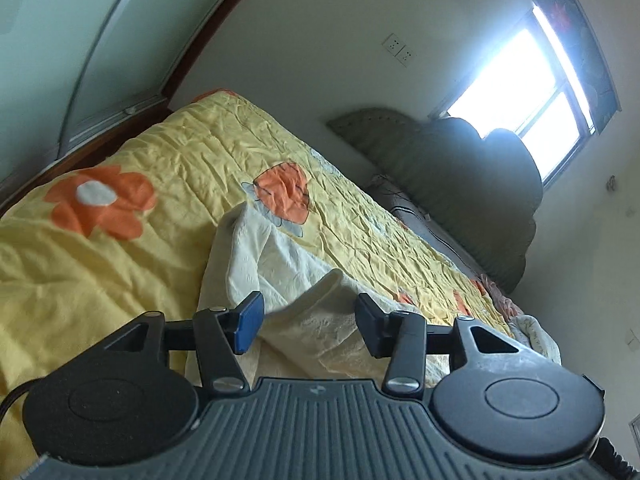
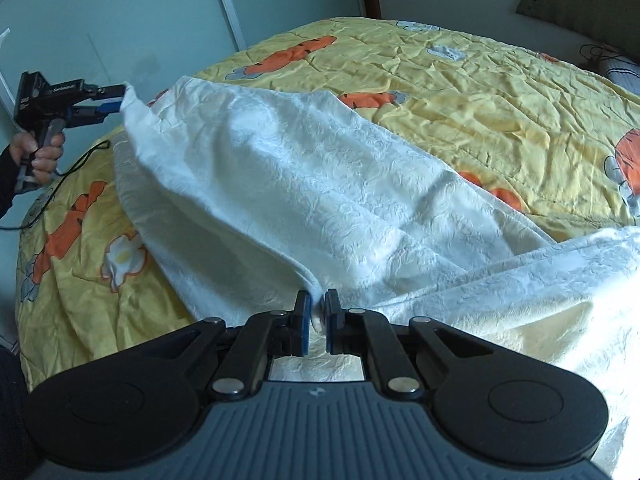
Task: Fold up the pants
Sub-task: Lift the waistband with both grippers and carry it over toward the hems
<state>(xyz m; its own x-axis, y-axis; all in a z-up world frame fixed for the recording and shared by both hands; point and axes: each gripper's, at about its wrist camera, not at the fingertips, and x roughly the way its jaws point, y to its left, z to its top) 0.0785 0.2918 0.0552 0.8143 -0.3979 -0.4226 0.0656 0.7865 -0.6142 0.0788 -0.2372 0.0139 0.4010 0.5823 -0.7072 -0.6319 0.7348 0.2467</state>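
The pants [image 2: 304, 192], cream-white and crinkled, lie stretched across a yellow quilt [image 2: 480, 92] with orange flowers, covering the bed. In the right wrist view one edge of the cloth is bunched into a narrow fold at the near middle, and the right gripper [image 2: 318, 322] is clenched on that fold, its blue pads pressing the fabric from both sides. From there the cloth rises in a long taut ridge toward the far left, where its corner meets the tips of the left gripper [image 2: 116, 100], held by a hand [image 2: 40, 152] beyond the bed's left edge. A second wide panel spreads off to the near right, draping past the frame.

In the left wrist view the left gripper [image 1: 308, 324] stands released, its jaws well apart with a raised fold of the pants between them; the pads do not press on it. The cloth edge runs from the near middle up toward an orange flower [image 1: 284, 194].

The quilt is bare to the far side and right of the pants, leaving broad open surface. At the bed's head sit a green headboard [image 1: 460, 184] and a pillow [image 2: 624, 72]; a window [image 1: 532, 92] glares bright behind. A pale wardrobe door [image 2: 120, 20] stands close along the left side.
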